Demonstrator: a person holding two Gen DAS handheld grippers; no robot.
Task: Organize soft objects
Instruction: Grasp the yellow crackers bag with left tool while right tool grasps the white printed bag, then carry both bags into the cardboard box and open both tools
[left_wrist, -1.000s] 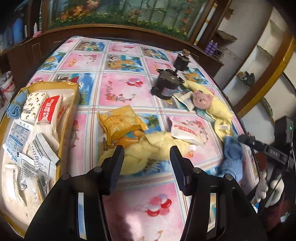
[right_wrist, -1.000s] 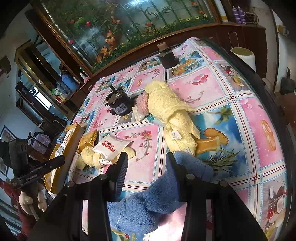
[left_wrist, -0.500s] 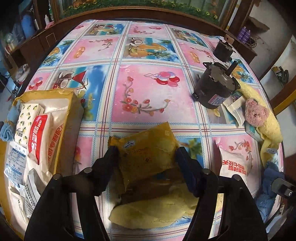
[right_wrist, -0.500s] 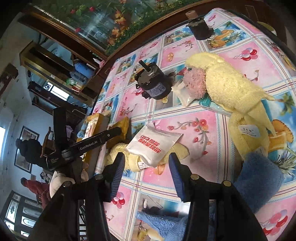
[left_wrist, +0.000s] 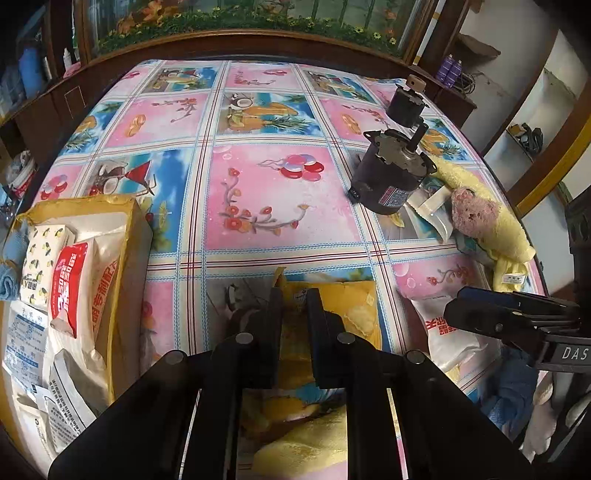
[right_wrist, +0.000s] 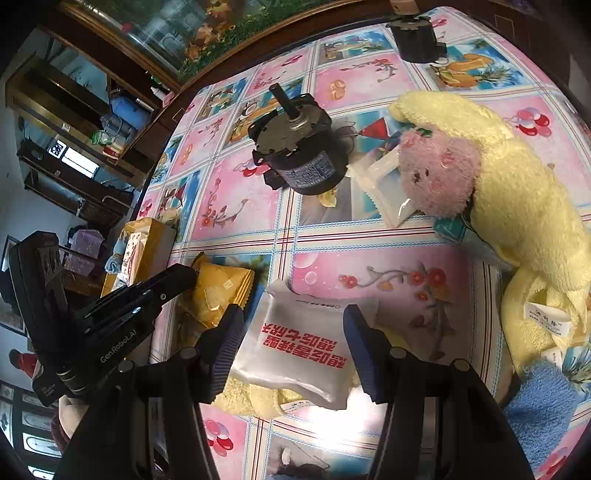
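Observation:
My left gripper (left_wrist: 295, 314) is shut on the left edge of a yellow snack packet (left_wrist: 351, 310), which lies on a yellow towel (left_wrist: 306, 443) near the table's front. The right wrist view shows that left gripper (right_wrist: 159, 291) beside the same yellow packet (right_wrist: 218, 295). My right gripper (right_wrist: 293, 328) is open, its fingers standing either side of a white packet with red lettering (right_wrist: 295, 347) resting on the yellow towel (right_wrist: 251, 398). I see no pad pressing on the white packet. In the left wrist view the right gripper (left_wrist: 509, 317) hovers over the white packet (left_wrist: 443, 336).
An open yellow box (left_wrist: 125, 236) holding several packets stands at the left. Two dark motors (left_wrist: 388, 177) (left_wrist: 406, 103) sit at the back right. A yellow plush with a pink face (right_wrist: 517, 192) and a blue towel (right_wrist: 543, 406) lie at the right, over a clear sachet (right_wrist: 384, 184).
My left gripper came down over the yellow packet and closed on its edge. My right gripper left the blue towel, swung left over the white packet and widened.

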